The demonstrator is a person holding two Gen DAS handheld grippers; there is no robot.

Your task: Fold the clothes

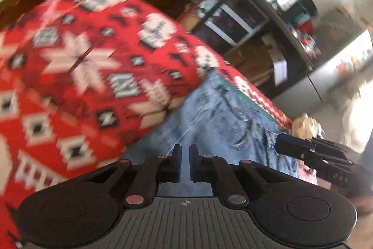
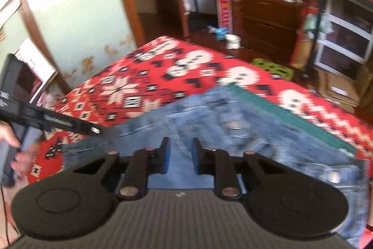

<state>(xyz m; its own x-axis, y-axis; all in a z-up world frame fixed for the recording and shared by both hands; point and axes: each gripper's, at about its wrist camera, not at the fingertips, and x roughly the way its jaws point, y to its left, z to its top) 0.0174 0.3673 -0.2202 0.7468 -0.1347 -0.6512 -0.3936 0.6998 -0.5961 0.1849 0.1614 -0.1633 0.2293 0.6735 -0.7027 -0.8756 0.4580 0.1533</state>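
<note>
**Red patterned blanket, blue jeans spread on top**

Red fleece with white snowflake and black geometric motifs, the blanket (image 2: 177, 71) covers the whole work surface and fills most of both views (both pictures are motion-blurred). On it lies a pair of light blue denim jeans (image 2: 221, 113), spread flat at the near side, with a dark green mat (image 2: 291, 118) showing along their far right edge. In the left wrist view the jeans (image 1: 216, 113) lie right of a raised fold of the blanket (image 1: 81, 57).

The right gripper (image 2: 180, 155) hovers over the near part of the denim, its blue-padded jaws apart with only fabric showing between them. The left gripper (image 1: 185, 162) has its jaws set narrowly apart, a slim gap between the pads, clamped on nothing. A hand (image 2: 14, 144) holds its handle at the left edge.
</note>
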